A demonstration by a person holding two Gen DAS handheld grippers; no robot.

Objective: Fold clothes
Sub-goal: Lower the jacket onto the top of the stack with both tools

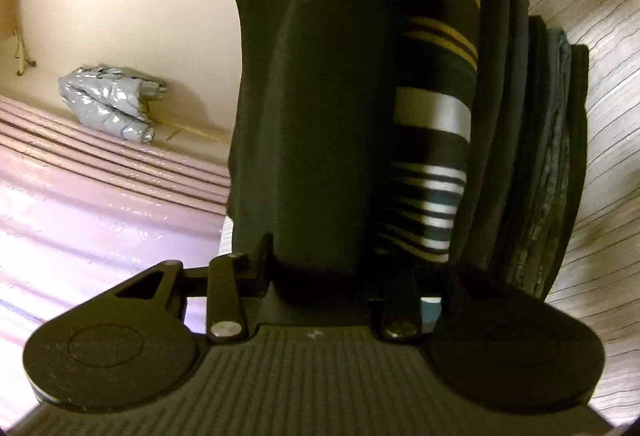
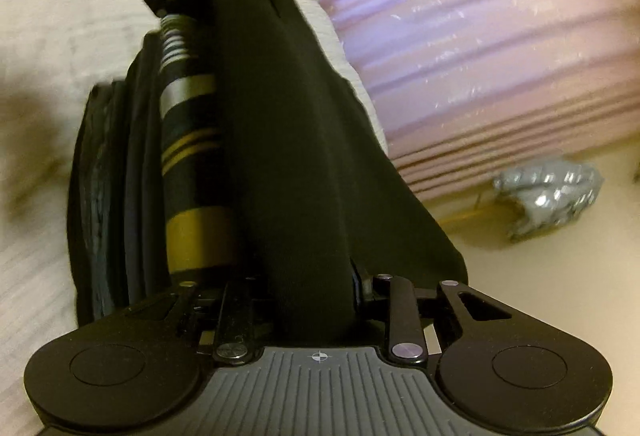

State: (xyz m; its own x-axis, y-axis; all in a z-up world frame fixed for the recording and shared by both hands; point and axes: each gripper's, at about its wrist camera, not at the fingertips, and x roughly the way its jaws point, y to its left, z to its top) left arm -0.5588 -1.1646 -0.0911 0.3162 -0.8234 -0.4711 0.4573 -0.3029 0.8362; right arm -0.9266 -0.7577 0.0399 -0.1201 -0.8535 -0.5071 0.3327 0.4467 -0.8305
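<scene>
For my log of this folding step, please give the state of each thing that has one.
Black garment: folded, held at both ends.
Left hand-held gripper: shut on the black garment.
Right hand-held gripper: shut on the black garment.
Striped garment: folded, in the stack.
Silver bag: crumpled, against the wall.

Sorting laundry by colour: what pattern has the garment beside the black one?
Striped garment: black with mustard, white and teal bands, clearest in left wrist view.

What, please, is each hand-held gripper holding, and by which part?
Both grip the folded black garment by opposite ends: the left hand-held gripper at one end, the right hand-held gripper at the other.
</scene>
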